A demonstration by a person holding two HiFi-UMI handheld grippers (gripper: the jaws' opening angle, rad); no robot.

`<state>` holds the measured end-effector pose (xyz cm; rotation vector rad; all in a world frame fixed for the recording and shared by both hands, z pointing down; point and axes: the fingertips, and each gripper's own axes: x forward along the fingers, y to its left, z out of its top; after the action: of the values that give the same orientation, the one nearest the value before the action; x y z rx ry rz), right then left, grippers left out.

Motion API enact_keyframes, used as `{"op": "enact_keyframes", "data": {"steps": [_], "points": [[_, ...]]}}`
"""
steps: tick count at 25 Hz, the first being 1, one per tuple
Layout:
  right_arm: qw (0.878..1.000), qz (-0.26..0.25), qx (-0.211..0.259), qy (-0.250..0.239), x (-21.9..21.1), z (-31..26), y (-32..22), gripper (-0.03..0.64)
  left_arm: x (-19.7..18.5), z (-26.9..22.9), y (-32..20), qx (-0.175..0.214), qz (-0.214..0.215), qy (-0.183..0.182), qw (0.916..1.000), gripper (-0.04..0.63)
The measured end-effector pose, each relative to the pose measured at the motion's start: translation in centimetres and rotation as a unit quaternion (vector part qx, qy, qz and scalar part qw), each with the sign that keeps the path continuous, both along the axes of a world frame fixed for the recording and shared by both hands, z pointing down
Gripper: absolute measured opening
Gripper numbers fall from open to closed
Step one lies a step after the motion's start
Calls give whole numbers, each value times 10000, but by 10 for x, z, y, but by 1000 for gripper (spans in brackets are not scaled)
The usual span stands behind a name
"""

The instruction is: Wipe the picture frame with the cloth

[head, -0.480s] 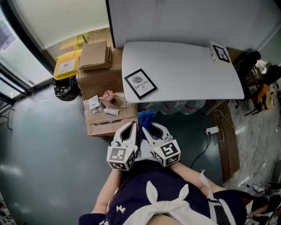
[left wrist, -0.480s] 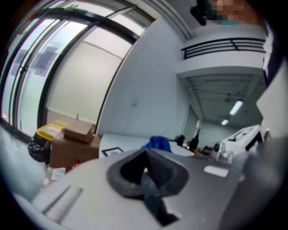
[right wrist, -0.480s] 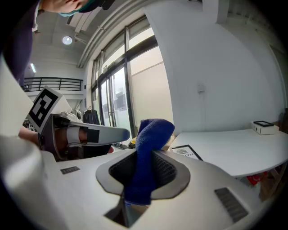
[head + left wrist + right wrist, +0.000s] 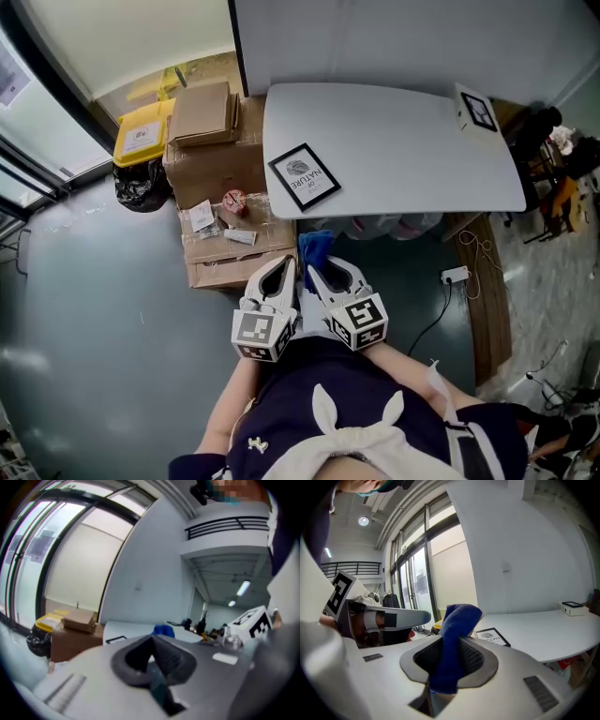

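A black picture frame (image 4: 304, 175) with a white print lies flat at the near left corner of the white table (image 4: 412, 150); it also shows in the right gripper view (image 4: 492, 637). My right gripper (image 4: 317, 268) is shut on a blue cloth (image 4: 453, 641), whose end (image 4: 314, 247) sticks out past the jaws. My left gripper (image 4: 283, 273) is beside it, shut with nothing between its jaws (image 4: 151, 660). Both grippers hang close to my body, short of the table's near edge.
Cardboard boxes (image 4: 214, 159) with small items on them stand left of the table. A yellow bin (image 4: 141, 136) and black bag sit further left. A small framed item (image 4: 476, 111) lies on the table's far right corner. Cables and a power strip (image 4: 454, 277) lie on the floor at right.
The view has shifted very slightly; both grippers stay where they were, the right still holding the cloth.
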<state>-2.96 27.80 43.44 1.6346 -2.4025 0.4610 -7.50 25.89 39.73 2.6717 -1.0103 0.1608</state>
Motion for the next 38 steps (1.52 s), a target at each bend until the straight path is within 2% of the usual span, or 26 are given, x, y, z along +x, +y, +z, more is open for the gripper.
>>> {"op": "enact_keyframes", "data": {"steps": [6, 11, 13, 23, 38], "points": [[9999, 85, -113, 7, 9, 4, -23, 84, 3, 4, -24, -122, -46, 58, 9999, 2], [9997, 23, -229, 68, 15, 9, -50, 84, 10, 22, -54, -104, -29, -528, 9985, 3], [9995, 24, -314, 95, 20, 13, -60, 84, 14, 28, -63, -138, -22, -646, 9978, 3], [9968, -65, -775, 160, 36, 33, -108, 84, 34, 47, -109, -507, 16, -687, 9963, 3], [9932, 5, -1162, -13, 55, 58, -157, 84, 44, 82, -158, -993, 23, -1143, 9885, 3]]}}
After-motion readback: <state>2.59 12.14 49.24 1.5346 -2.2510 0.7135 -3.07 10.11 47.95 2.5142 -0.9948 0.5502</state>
